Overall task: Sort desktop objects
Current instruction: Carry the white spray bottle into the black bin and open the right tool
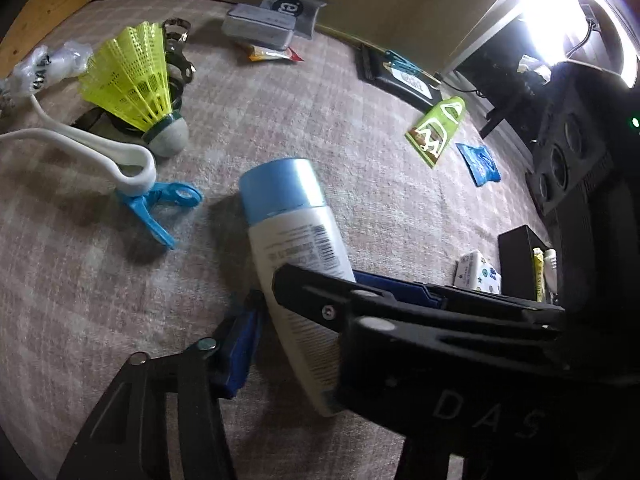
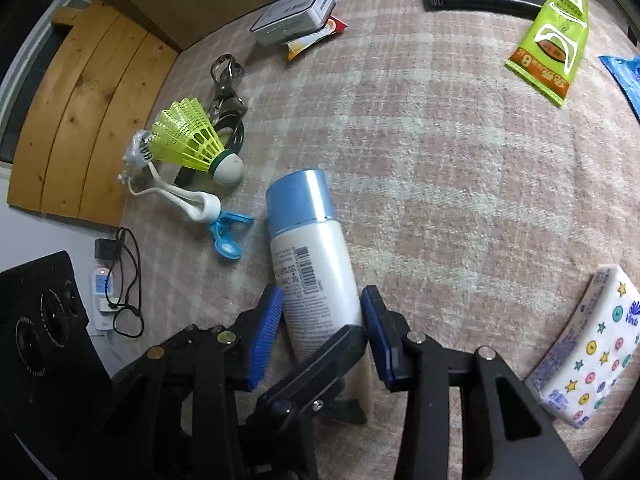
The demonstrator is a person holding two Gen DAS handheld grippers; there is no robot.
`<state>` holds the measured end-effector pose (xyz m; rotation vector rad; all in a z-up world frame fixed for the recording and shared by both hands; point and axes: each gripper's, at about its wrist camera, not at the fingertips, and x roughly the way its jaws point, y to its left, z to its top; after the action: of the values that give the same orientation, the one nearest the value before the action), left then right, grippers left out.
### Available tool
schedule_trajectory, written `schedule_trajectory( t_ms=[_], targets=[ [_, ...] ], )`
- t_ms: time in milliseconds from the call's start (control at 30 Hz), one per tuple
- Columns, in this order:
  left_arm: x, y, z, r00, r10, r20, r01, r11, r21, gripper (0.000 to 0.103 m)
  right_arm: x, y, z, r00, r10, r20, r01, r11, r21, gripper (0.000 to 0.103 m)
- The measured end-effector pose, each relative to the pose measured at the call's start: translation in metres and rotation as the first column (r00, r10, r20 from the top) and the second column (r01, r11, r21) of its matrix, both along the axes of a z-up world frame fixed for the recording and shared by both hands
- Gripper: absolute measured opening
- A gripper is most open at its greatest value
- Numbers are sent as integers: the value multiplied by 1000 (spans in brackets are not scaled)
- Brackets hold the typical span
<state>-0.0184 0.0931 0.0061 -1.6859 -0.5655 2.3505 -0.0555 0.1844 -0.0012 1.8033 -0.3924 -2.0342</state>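
A white bottle with a light blue cap (image 1: pixel 296 240) (image 2: pixel 316 272) lies on the pink checked cloth (image 2: pixel 440 160), cap pointing away. In the right wrist view my right gripper (image 2: pixel 320 300) has a blue pad against each side of the bottle's body. It enters the left wrist view from the right as a black frame (image 1: pixel 420 328) lying over the bottle. My left gripper (image 1: pixel 296 320) straddles the bottle's lower half. Its left blue pad (image 1: pixel 238 356) stands close beside the bottle; its other finger is hidden there and shows only as a black finger (image 2: pixel 320 364) crossing the bottle's base.
Left of the bottle lie a blue clip (image 2: pixel 228 232), a white strap (image 1: pixel 80 144), a yellow shuttlecock (image 2: pixel 192 140) and metal clasps. A silver tin (image 2: pixel 294 16) and a green packet (image 2: pixel 552 40) sit farther back, a tissue pack (image 2: pixel 588 356) on the right, a black speaker (image 2: pixel 40 320) off the cloth's left edge.
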Motion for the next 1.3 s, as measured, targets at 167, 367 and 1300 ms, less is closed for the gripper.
schedule_trajectory(
  t_ms=[167,367,1300],
  targets=[
    [-1,4,1,1000,-21,-6,21,1000,-4,47,3,3,1,1000,-20,-3,20,1000,-7,41],
    [1,18,17,998,-61,-33,60,998,-17,47,9,20,16,998,-61,-22,60,998,-21,41],
    [57,255,107,821,-547,-164,552,834,-13,48,136,252,110,860,-491,-140,491,870,-42,41]
  ],
)
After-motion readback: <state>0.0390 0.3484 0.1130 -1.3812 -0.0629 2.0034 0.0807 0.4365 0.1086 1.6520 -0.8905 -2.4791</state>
